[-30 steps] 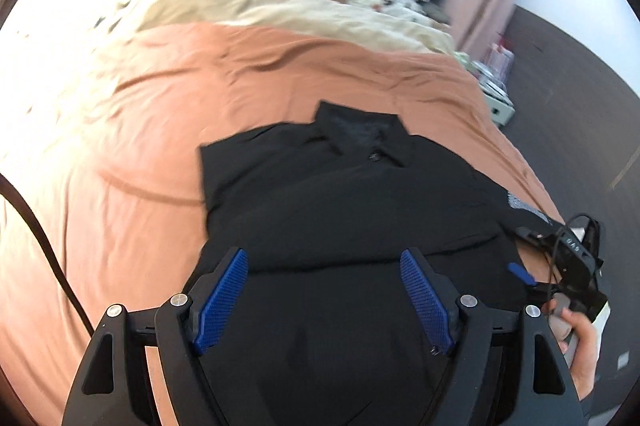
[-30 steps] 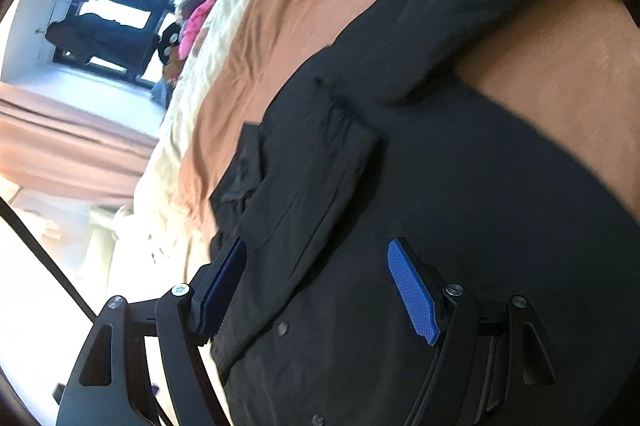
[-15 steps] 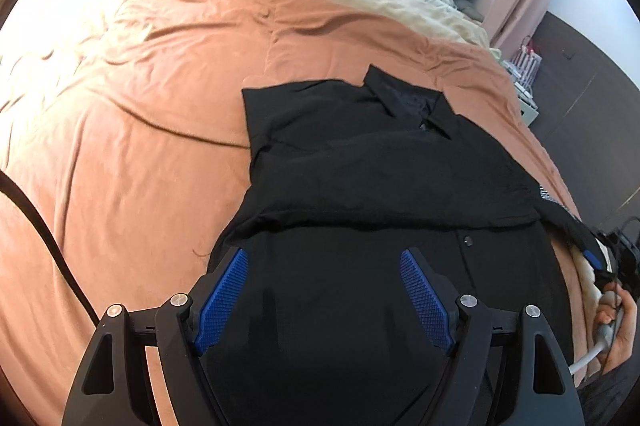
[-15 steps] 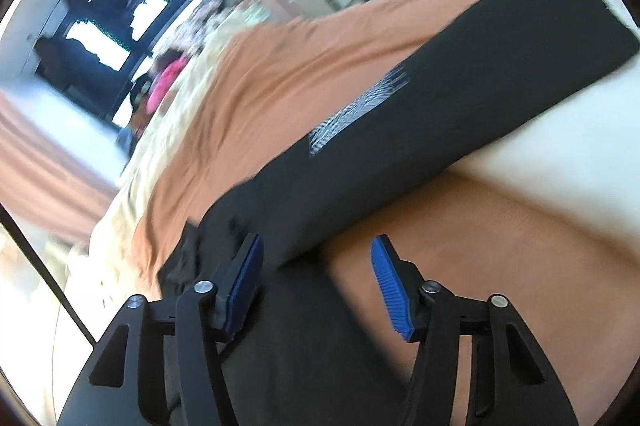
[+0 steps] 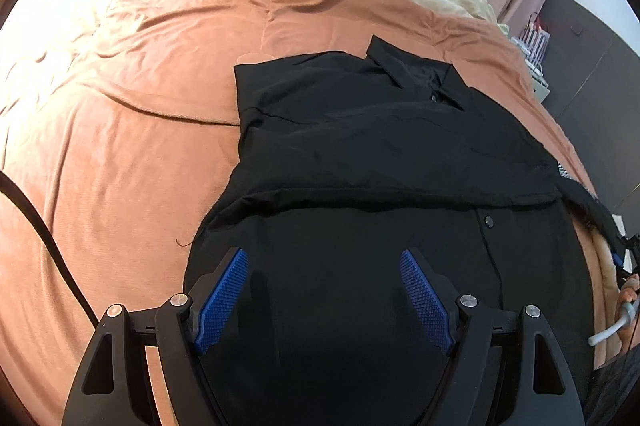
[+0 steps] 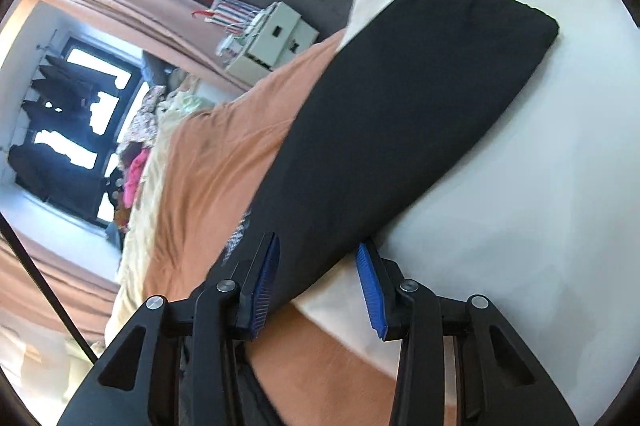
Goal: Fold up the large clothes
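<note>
Black shirt (image 5: 360, 154) lies flat on the orange bedspread (image 5: 120, 130); its hem is cut off. Left claw (image 5: 324, 298) released above it — right claw (image 6: 318, 286) parted, straddling the sleeve (image 6: 400, 114) on a cream sheet (image 6: 520, 206).

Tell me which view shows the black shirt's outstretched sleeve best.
The right wrist view: the black shirt's outstretched sleeve runs its whole length there, cuff lying on the cream bedding, with the open right gripper straddling it. The left wrist view shows only a sliver of that sleeve at the frame's right edge.
</note>
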The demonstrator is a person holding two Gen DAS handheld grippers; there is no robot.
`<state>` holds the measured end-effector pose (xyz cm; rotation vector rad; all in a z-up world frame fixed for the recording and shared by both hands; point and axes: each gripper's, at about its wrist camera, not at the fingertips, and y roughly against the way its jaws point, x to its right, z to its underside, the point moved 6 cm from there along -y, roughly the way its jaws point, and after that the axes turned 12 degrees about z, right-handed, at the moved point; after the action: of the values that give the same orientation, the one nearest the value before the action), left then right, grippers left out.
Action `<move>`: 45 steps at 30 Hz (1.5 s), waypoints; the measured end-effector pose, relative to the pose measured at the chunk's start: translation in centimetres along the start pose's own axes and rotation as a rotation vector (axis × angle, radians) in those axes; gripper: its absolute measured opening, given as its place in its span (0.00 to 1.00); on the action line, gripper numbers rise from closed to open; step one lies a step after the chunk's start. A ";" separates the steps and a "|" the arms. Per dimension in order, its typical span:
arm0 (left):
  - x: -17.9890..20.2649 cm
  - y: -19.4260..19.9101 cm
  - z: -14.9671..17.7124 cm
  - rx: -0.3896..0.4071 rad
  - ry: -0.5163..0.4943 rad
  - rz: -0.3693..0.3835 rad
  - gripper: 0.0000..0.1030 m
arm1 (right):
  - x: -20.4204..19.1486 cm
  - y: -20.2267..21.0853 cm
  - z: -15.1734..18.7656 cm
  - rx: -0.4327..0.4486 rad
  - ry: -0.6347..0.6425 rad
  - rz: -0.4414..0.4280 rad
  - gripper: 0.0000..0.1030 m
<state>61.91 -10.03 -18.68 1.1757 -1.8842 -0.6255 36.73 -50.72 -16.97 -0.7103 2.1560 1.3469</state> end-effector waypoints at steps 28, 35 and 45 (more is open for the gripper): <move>-0.8 3.6 -1.6 0.104 0.093 0.080 0.78 | -22.6 14.1 16.1 0.121 0.364 -0.490 0.00; -1.6 5.0 -2.0 0.138 0.132 0.111 0.78 | -28.2 15.1 22.2 0.058 0.491 -0.559 0.00; -4.0 6.9 -2.4 0.184 0.201 0.137 0.78 | -31.3 9.2 29.0 -0.166 0.616 -0.496 0.00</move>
<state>61.41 -3.35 -13.73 1.1661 -1.8596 -0.2537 57.77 -15.66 -1.88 -1.7812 2.0785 1.1316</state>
